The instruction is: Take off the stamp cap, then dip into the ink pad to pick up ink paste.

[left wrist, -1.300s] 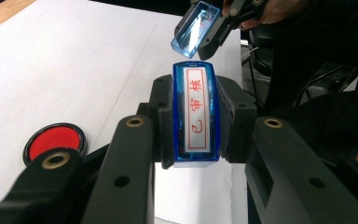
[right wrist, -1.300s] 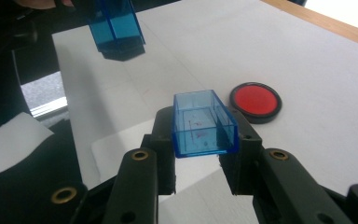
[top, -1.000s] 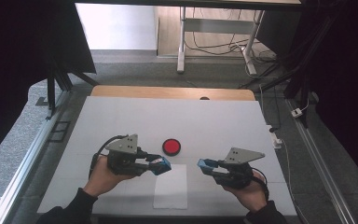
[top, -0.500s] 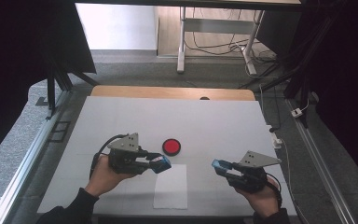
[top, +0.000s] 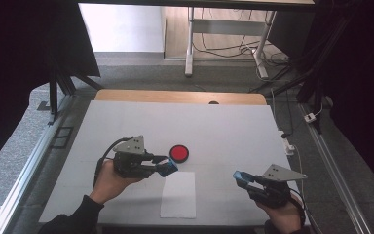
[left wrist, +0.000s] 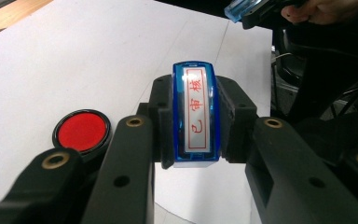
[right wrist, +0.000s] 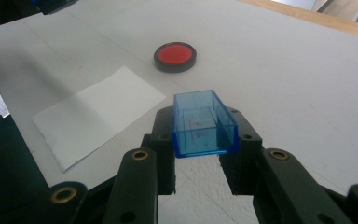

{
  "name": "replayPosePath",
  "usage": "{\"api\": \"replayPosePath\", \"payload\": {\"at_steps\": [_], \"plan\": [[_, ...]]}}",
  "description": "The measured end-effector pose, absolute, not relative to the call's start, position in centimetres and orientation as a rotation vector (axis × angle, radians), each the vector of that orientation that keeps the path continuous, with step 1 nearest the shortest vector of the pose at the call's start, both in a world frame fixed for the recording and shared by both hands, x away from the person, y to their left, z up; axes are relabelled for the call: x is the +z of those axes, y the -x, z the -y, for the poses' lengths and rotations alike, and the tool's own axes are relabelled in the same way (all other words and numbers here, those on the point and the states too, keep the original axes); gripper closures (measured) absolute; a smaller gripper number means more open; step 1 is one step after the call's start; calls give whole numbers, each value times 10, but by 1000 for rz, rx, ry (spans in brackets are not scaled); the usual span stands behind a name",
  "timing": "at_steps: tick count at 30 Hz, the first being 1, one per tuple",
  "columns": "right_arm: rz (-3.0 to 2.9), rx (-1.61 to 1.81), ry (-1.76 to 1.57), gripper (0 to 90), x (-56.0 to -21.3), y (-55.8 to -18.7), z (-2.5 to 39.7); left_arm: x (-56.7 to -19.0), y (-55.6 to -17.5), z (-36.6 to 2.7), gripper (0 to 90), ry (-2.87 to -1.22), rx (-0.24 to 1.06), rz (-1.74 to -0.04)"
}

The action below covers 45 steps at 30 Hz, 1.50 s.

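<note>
R gripper (top: 241,176) w/ blue cap (right wrist: 204,123) pulled right, away from stamp (left wrist: 196,113).

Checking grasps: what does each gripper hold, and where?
Left gripper: blue stamp, clamped on its long sides. Right gripper: clear blue cap, clamped on its side walls.

table (top: 126,122): carries the ink pad, the paper sheet and both grippers above it
ink pad (top: 179,152): near the middle of the table, slightly toward the near edge; behind the paper sheet, just apart from it
paper sheet (top: 178,194): at the near edge, about midway between the left and right edges
left gripper (top: 167,167): left of the paper sheet's far end, just beside the ink pad; stamp (left wrist: 195,113) between its jaws
right gripper (top: 238,177): toward the near right corner, right of the paper sheet; stamp cap (right wrist: 204,123) between its jaws
</note>
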State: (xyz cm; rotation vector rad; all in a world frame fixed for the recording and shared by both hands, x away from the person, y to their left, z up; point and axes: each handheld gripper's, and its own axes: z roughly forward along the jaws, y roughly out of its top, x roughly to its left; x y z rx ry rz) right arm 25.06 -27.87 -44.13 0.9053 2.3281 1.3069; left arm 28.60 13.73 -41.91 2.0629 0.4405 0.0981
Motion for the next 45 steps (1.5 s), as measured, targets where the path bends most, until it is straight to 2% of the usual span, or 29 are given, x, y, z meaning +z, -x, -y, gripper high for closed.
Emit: {"api": "replayPosePath", "payload": {"at_steps": [22,45], "plan": [[-2367,1264,-1019,684,-454,-245,294,-417,-294,-137,697,-2069,124,-482],[-2373,1268,-1012,683,-454,-244,295,-426,-327,-125,698,-2136,158,-607]]}}
